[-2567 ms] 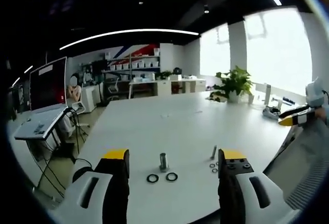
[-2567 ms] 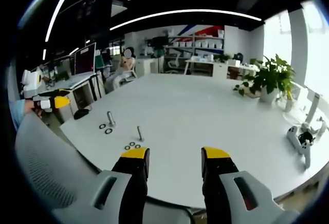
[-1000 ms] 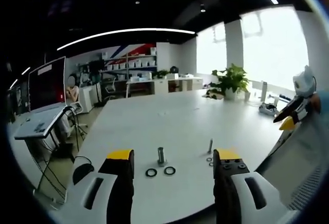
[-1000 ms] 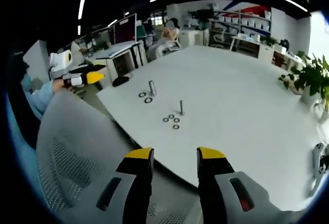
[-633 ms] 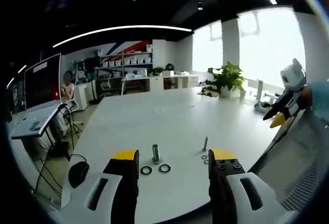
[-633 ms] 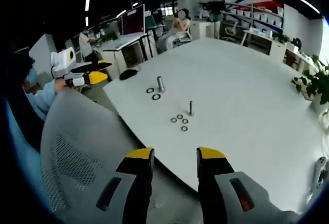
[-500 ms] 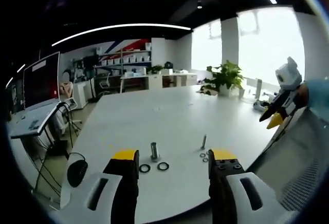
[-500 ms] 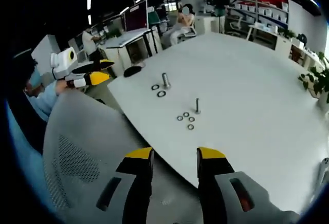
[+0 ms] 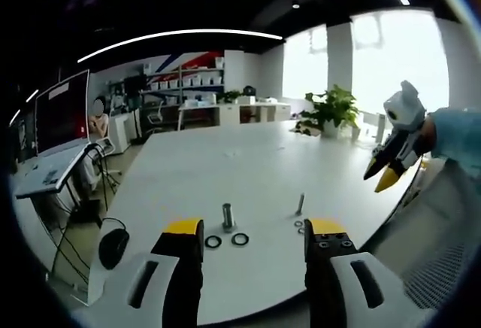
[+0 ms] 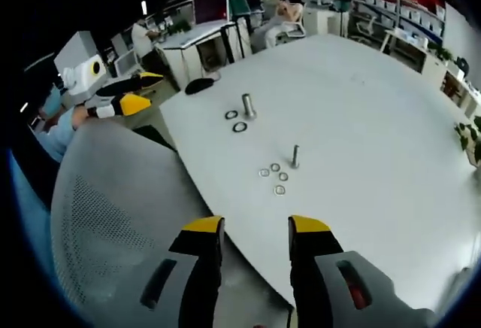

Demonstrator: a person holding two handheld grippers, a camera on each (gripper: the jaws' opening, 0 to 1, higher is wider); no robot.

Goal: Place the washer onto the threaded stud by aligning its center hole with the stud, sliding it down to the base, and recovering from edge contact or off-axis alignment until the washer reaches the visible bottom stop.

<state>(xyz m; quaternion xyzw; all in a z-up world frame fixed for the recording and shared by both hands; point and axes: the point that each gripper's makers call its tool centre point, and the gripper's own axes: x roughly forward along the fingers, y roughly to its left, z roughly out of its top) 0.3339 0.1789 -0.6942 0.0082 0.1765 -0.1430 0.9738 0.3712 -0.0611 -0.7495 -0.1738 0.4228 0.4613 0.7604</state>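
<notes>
We are looking across a large open office with shelving, desks and bright windows; no writing is legible. The broad white table (image 9: pixel 248 170) is taking up most of the floor, with wide bare surface beyond the parts and its near edge just ahead of us. A grey mesh chair back (image 10: pixel 113 215) is standing against that edge. Our left gripper (image 9: pixel 252 230) and right gripper (image 10: pixel 254 226) are both hovering with jaws parted and holding nothing. The slim threaded stud (image 10: pixel 295 156) is standing upright, small silver washers (image 10: pixel 274 175) lying loose just beside it. A thicker metal bolt (image 9: pixel 228 217) is standing near two black rings (image 9: pixel 226 240).
</notes>
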